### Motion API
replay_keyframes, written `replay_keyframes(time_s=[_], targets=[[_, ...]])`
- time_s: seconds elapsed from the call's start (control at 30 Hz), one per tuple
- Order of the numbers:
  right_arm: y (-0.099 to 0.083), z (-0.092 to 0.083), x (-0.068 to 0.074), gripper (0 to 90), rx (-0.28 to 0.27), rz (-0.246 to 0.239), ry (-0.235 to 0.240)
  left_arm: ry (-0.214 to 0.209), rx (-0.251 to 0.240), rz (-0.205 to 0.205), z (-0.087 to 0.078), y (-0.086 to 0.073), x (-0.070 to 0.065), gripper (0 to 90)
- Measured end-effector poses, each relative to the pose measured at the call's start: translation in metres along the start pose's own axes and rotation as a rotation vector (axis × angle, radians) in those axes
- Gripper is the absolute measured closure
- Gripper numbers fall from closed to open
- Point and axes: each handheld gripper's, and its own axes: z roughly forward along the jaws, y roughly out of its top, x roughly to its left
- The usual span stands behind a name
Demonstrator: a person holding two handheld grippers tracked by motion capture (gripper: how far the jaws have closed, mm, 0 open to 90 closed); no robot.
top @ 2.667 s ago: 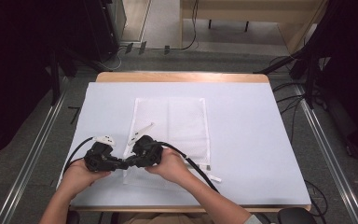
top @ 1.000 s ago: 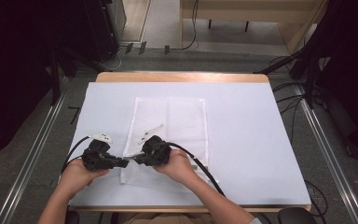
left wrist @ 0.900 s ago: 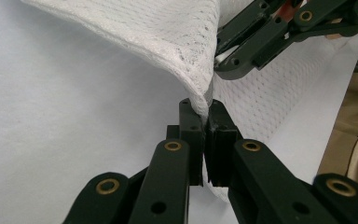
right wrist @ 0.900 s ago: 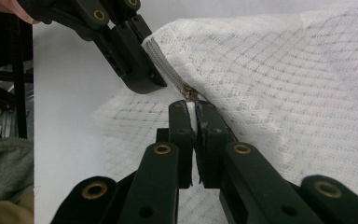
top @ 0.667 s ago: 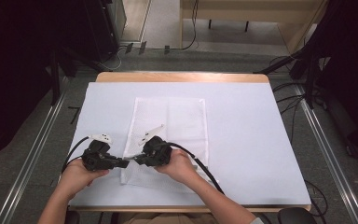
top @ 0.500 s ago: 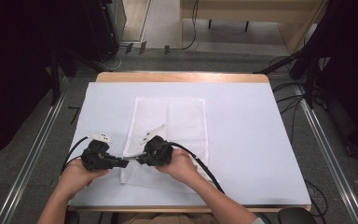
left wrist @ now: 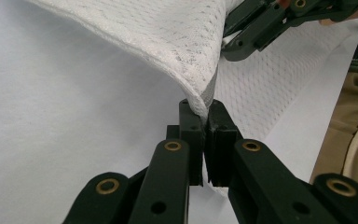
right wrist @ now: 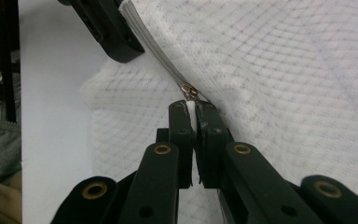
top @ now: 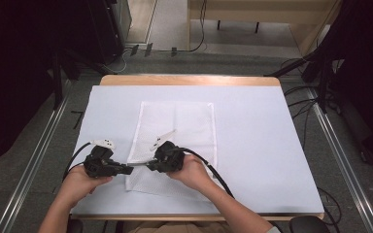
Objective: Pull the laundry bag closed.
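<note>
Near the table's front edge, the left gripper [left wrist: 204, 135] is clamped on the zip edge of the white mesh laundry bag [top: 175, 141], lifting it. The right gripper [right wrist: 192, 135] pinches the bag's white zip tab beside the small brass slider [right wrist: 189, 91]; the bag's far part lies flat on the pale blue table cover [top: 257, 136].

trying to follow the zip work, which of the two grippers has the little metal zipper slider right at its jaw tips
The right gripper: the brass zipper slider sits just past its shut jaws. The left gripper pinches only the mesh bag's hemmed edge.

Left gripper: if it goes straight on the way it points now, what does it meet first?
Probably the right gripper: the left gripper, shut on the mesh bag edge, points at it, close; depth is unclear.
</note>
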Motion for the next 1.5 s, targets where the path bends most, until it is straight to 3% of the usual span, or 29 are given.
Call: replay_keyframes(time_s=[0.87,1.5], targets=[[-0.015,-0.016,-0.007,87.6,0.031,-0.002,-0.012,-0.008,0.002,0.004,-0.001,-0.001,-0.001,87.8],[-0.031,-0.026,-0.015,87.5,0.033,0.038,-0.02,-0.024,0.008,0.006,-0.002,-0.003,0.0,87.8]])
